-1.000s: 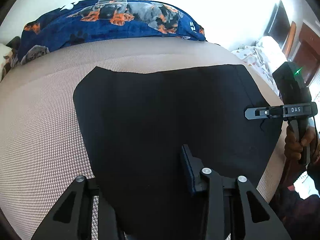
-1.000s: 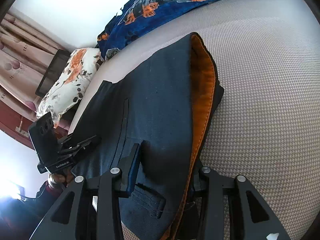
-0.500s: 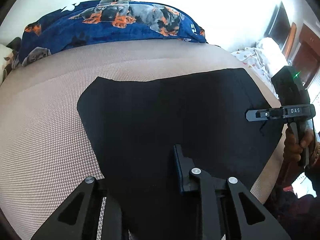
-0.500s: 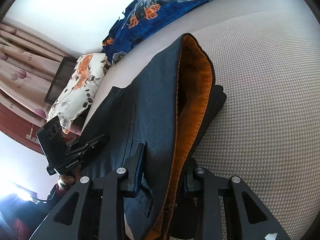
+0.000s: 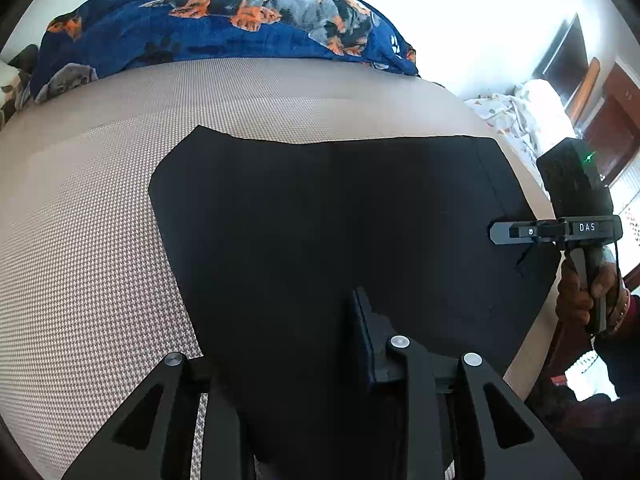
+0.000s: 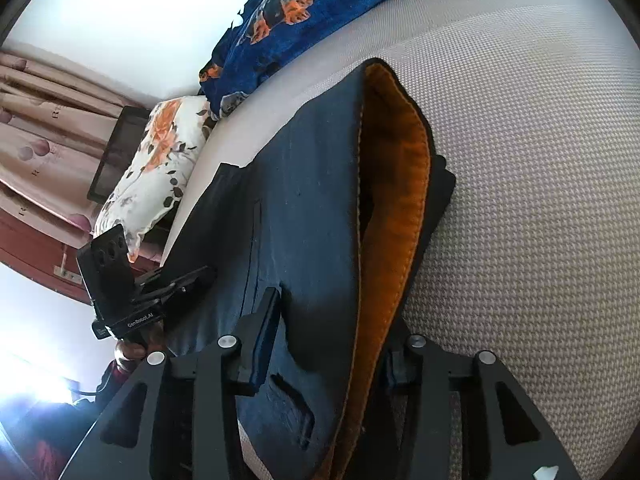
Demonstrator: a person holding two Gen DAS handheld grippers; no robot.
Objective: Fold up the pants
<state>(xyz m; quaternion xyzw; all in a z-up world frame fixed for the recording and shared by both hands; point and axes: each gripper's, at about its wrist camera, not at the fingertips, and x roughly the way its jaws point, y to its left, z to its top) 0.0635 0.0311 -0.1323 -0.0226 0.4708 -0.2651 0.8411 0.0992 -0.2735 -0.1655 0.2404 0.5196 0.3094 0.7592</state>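
Dark pants (image 5: 340,220) lie flat on the beige checked bed (image 5: 88,260). My left gripper (image 5: 280,340) is low over their near edge. Its jaws are opening; cloth drapes over the left finger and hides it, and the right pad (image 5: 362,332) is bare. In the right wrist view the pants (image 6: 312,200) show an orange-lined waistband (image 6: 400,208) that stands up and gapes. My right gripper (image 6: 332,328) straddles this waist end with its jaws opening, cloth between them and the right finger partly hidden. Each gripper appears in the other's view: right gripper (image 5: 500,232), left gripper (image 6: 200,276).
A blue dog-print blanket (image 5: 224,20) lies along the far side of the bed. A floral pillow (image 6: 156,160) sits by the curtains (image 6: 40,128). A spotted white cloth (image 5: 512,116) lies past the bed's right edge. A hand (image 5: 588,296) holds the right gripper's handle.
The fingers of both grippers drew inward half a second ago and have spread again. The orange waistband gapes wider than a second ago. The pants otherwise lie where they were.
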